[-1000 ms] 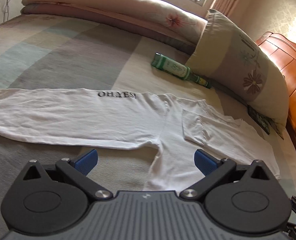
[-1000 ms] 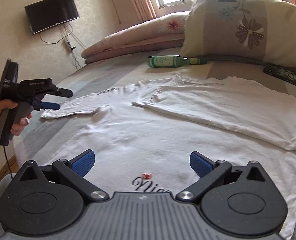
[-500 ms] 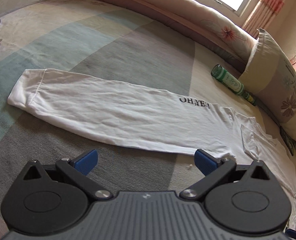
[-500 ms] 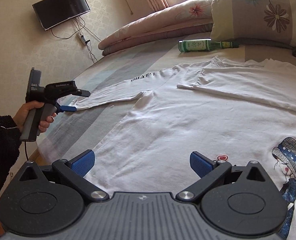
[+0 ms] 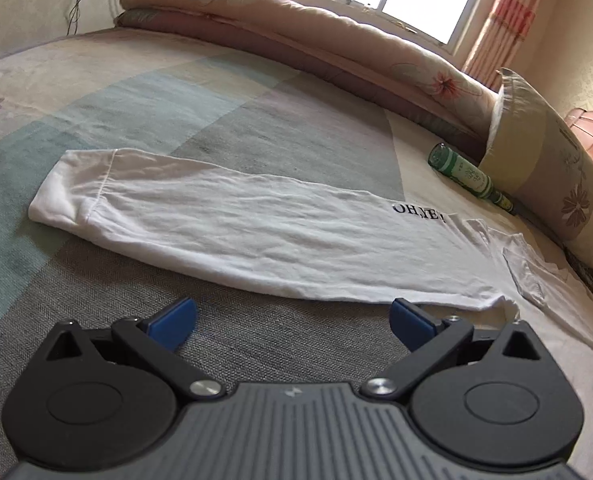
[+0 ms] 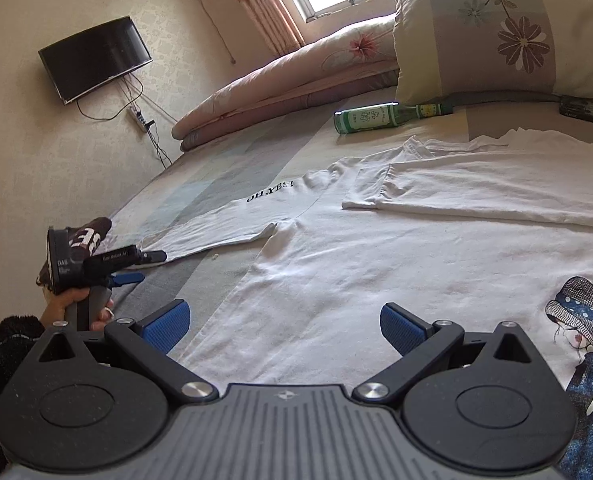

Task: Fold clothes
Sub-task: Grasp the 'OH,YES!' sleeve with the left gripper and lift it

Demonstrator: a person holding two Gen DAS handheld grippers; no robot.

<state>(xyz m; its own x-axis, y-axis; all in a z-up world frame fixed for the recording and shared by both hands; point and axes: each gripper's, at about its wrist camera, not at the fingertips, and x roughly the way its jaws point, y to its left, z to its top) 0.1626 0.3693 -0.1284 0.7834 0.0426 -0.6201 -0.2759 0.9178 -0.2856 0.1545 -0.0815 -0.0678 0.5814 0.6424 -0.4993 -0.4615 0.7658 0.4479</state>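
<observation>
Bed (image 5: 256, 120): patchwork cover in grey, teal and cream; carries everything listed below.

Shirt (image 6: 376, 280): white, long-sleeved, lying flat on the bed with its printed front up. A cartoon girl in a dotted hat shows on the chest.

Left-hand sleeve (image 5: 236, 224): stretched straight out to the side across the cover, cuff at the far end, black lettering near the shoulder. Not folded in.

Other sleeve (image 6: 476, 196): laid across the upper body of the shirt, cuff pointing inward. This one fold is in place.

Left gripper (image 5: 292, 320): blue pads spread wide, holding nothing, low over the cover just short of the outstretched sleeve's near edge. In the right wrist view the same tool sits in a hand (image 6: 76, 308) with a dark fuzzy cuff, near the sleeve's cuff end.

Right gripper (image 6: 284, 324): pads also wide apart, empty, hanging over the shirt's side edge near the hem.

State of the work, as I judge it: one sleeve in, one sleeve out, body at full length. What remains is bringing the outstretched sleeve over the body and then folding the body itself.

Sundries: green bottle (image 6: 372, 118) on its side by the flowered pillow (image 6: 496, 32); rolled quilt (image 5: 296, 40) under the window; television (image 6: 96, 58) on the wall.
</observation>
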